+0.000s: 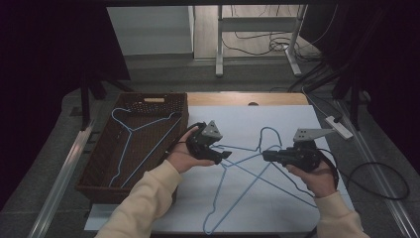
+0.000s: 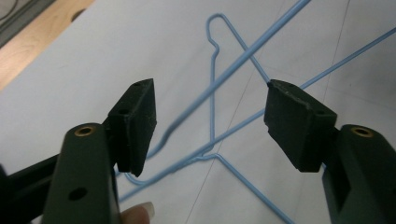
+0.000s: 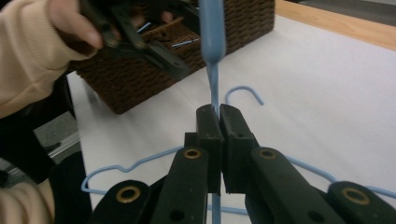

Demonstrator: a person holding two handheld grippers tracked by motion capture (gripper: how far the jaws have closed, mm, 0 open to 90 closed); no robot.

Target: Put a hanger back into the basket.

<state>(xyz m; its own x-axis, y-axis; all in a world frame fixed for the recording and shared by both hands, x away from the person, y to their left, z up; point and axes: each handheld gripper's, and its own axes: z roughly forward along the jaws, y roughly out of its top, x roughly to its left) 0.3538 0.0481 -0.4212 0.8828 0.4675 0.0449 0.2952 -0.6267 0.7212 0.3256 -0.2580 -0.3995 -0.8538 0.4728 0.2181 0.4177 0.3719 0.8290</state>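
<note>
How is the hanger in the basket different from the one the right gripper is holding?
The hanger in the basket lies loose inside the brown wicker basket, untouched; the held hanger is out on the white sheet, crossed with another hanger. The right gripper has its jaws shut on the held hanger's wire, while no jaws are on the basket one. Both are thin light-blue wire.
</note>
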